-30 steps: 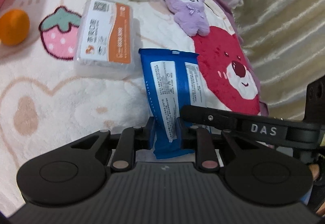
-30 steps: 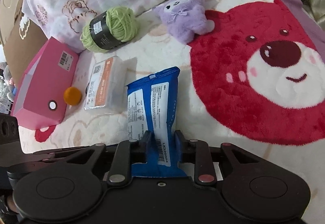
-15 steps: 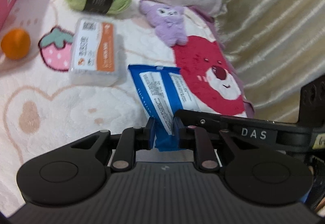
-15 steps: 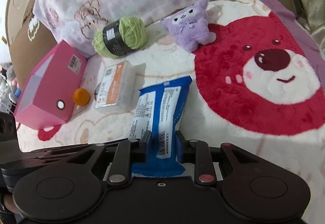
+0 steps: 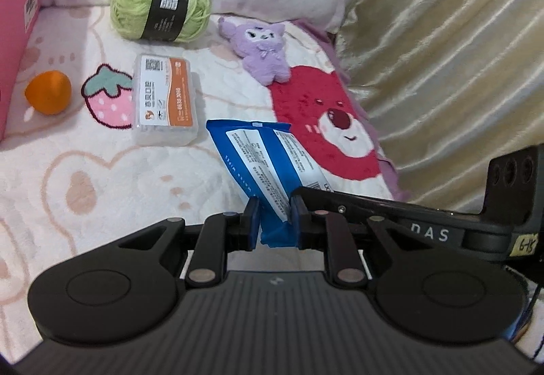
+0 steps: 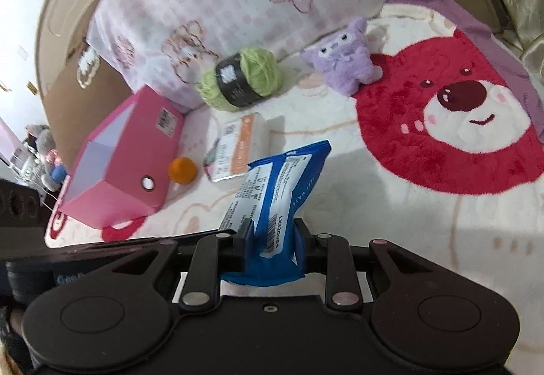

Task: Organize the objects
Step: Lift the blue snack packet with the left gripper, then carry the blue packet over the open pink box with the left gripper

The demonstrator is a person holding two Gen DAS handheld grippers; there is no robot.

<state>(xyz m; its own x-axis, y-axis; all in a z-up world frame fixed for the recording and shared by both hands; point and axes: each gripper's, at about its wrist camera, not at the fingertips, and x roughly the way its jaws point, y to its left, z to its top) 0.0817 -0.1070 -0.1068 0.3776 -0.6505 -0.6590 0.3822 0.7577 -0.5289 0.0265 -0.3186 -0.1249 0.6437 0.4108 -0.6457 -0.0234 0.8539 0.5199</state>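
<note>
Two handheld grippers meet side by side above a bed, both pinching the near end of one blue wet-wipes pack (image 5: 268,167). The left gripper (image 5: 274,222) has its jaws closed on the pack's lower edge. The right gripper (image 6: 272,240) clamps the same end, and its arm crosses in from the right of the left view. The pack is lifted and tilts away from the grippers over a plush blanket (image 5: 102,170). On the blanket beyond it lie a clear plastic case with an orange label (image 5: 165,101), a green yarn ball (image 5: 159,12), a purple plush toy (image 5: 263,50), an orange (image 5: 48,92) and a pink box (image 6: 125,157).
</note>
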